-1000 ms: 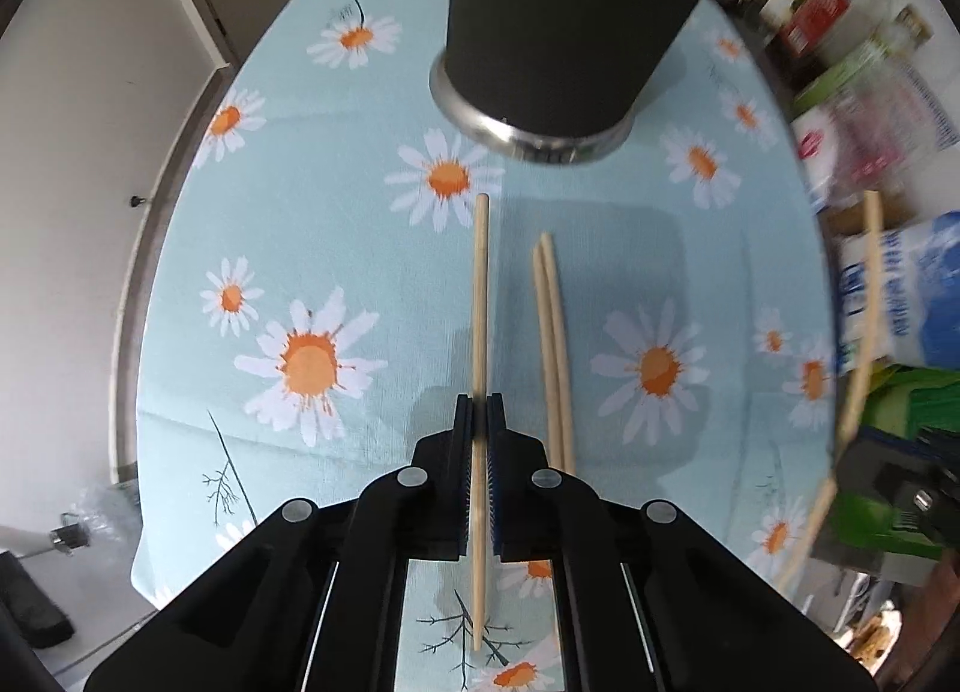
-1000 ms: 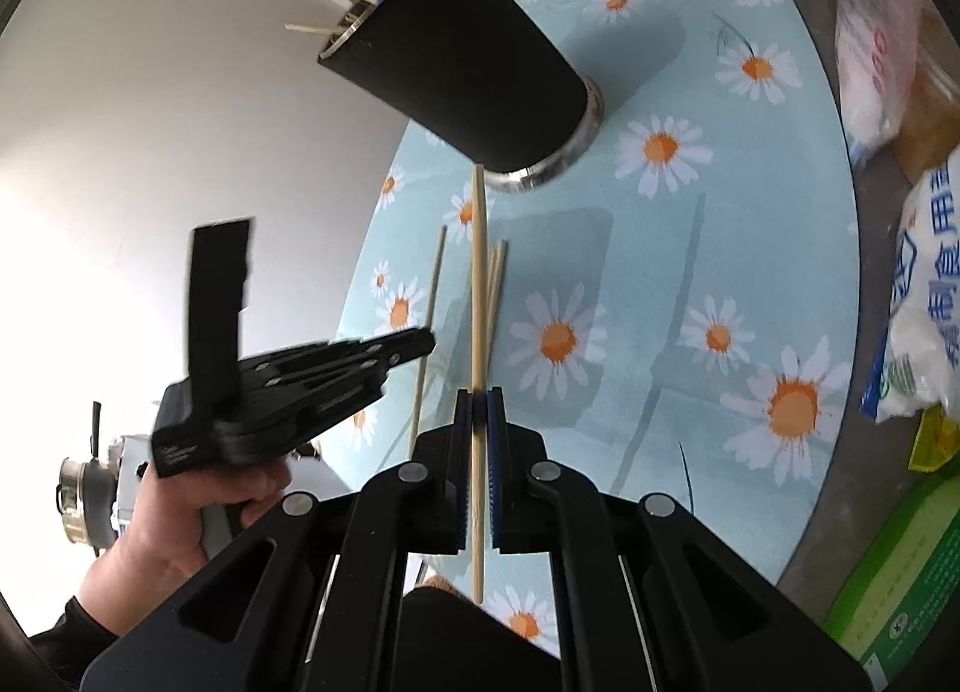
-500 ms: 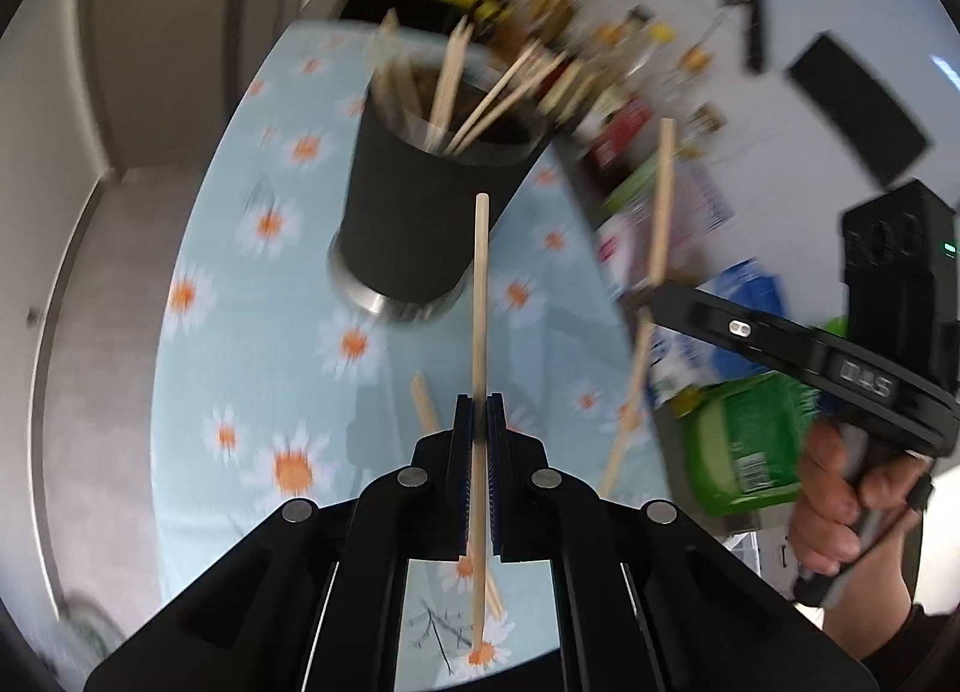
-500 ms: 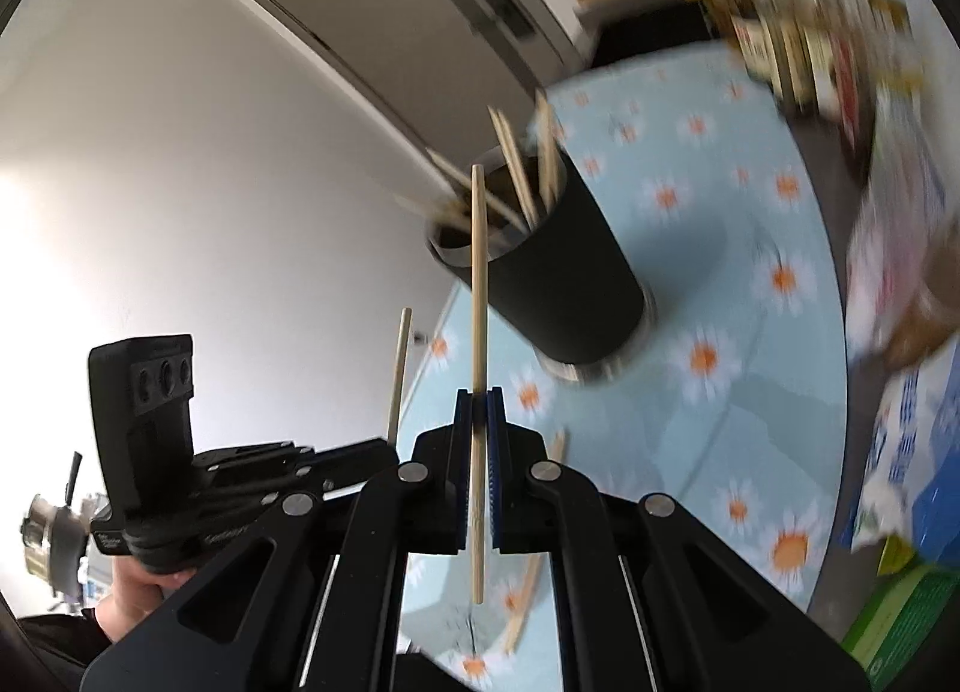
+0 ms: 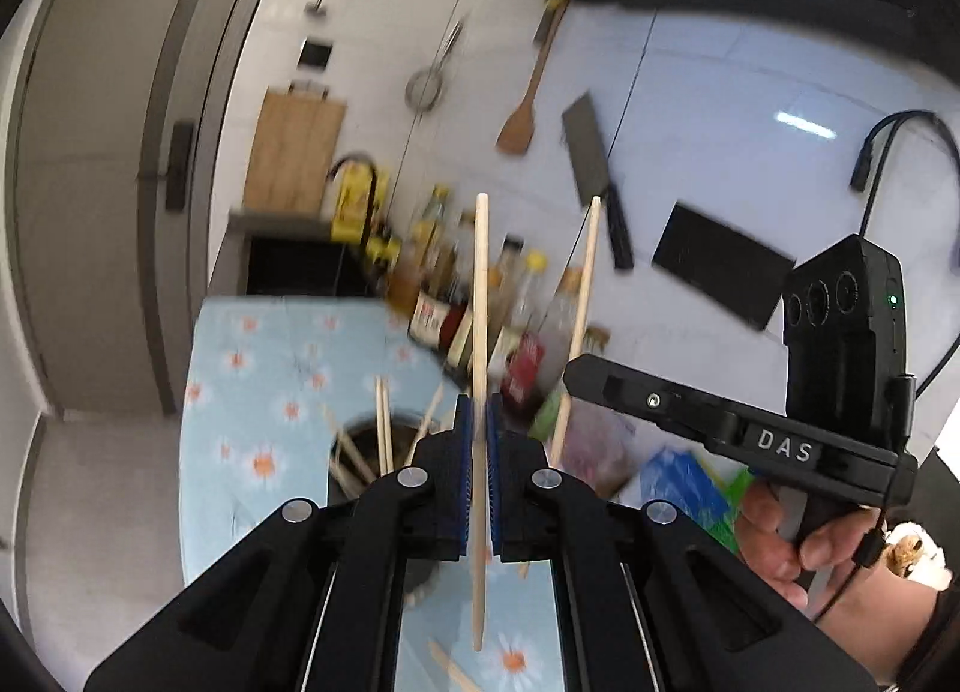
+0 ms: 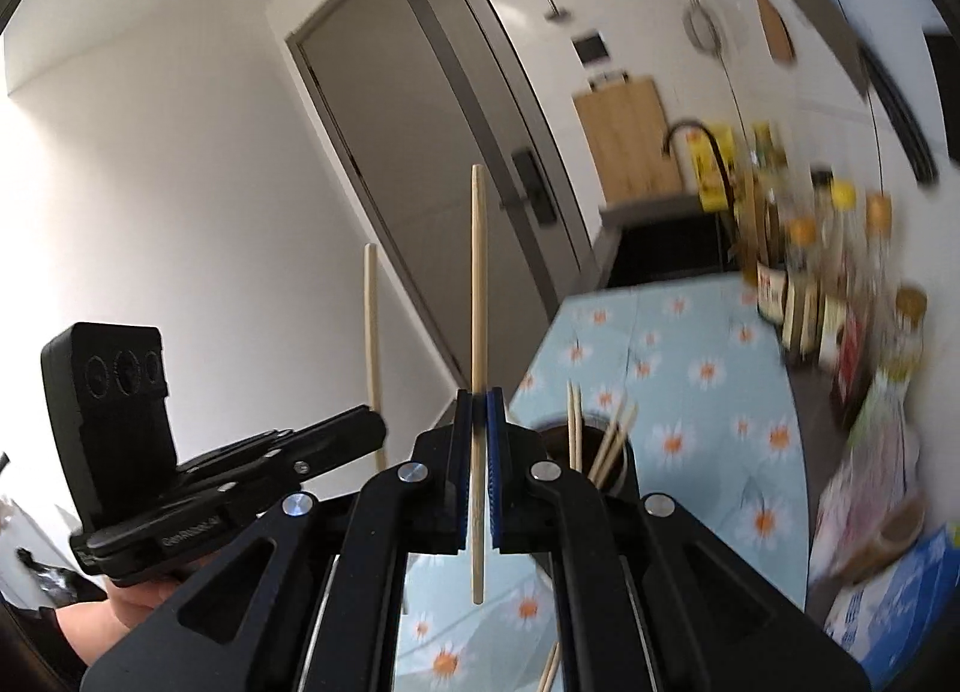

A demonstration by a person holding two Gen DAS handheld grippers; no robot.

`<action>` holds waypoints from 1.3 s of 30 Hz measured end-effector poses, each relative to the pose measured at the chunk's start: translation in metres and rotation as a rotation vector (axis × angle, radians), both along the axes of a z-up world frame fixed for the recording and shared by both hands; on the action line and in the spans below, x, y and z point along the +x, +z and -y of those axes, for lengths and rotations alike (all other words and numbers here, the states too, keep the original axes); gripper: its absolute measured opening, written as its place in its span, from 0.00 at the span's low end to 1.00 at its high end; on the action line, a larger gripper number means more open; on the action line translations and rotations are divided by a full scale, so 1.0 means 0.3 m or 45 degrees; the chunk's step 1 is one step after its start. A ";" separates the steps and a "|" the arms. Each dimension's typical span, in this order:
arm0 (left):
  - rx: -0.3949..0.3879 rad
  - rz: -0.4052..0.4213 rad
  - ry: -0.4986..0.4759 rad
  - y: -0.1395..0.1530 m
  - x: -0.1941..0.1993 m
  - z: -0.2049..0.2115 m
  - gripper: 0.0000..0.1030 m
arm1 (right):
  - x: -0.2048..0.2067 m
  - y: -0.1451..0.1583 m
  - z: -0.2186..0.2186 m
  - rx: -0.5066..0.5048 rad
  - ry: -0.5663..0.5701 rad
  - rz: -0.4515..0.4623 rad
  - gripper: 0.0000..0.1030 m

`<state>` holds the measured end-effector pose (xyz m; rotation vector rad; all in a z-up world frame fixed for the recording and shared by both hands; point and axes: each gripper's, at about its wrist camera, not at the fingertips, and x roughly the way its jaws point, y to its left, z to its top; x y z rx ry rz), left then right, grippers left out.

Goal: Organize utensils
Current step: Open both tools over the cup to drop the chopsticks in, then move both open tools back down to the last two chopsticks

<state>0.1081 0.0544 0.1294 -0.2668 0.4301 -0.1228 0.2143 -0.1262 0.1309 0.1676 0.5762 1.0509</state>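
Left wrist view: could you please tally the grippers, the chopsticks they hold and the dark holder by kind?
Grippers: 2, left gripper and right gripper
Held chopsticks: 2, left chopstick and right chopstick
Dark holder: 1
Total: 5

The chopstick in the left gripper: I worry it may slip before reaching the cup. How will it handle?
Chopstick looks stiff: it stays straight, clamped mid-length by the left gripper. Thin and smooth, so it could pivot or slide. Probably light; round, likely to roll if dropped on the table.
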 end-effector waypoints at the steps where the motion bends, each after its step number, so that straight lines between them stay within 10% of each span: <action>1: 0.011 0.044 0.002 0.007 0.006 -0.008 0.03 | -0.002 0.011 -0.005 0.007 -0.005 0.023 0.05; 12: 0.074 0.359 0.025 -0.007 0.089 -0.072 0.03 | 0.089 -0.010 -0.096 0.027 -0.110 0.222 0.06; 19: 0.053 0.327 0.003 -0.072 0.176 -0.109 0.05 | 0.179 -0.104 -0.130 -0.020 -0.146 0.169 0.07; 22: 0.065 0.277 0.023 -0.088 0.199 -0.123 0.05 | 0.195 -0.127 -0.123 -0.020 -0.153 0.137 0.28; 39: 0.036 0.216 0.032 -0.060 0.096 -0.123 0.05 | 0.128 -0.086 -0.026 0.031 -0.101 0.021 0.28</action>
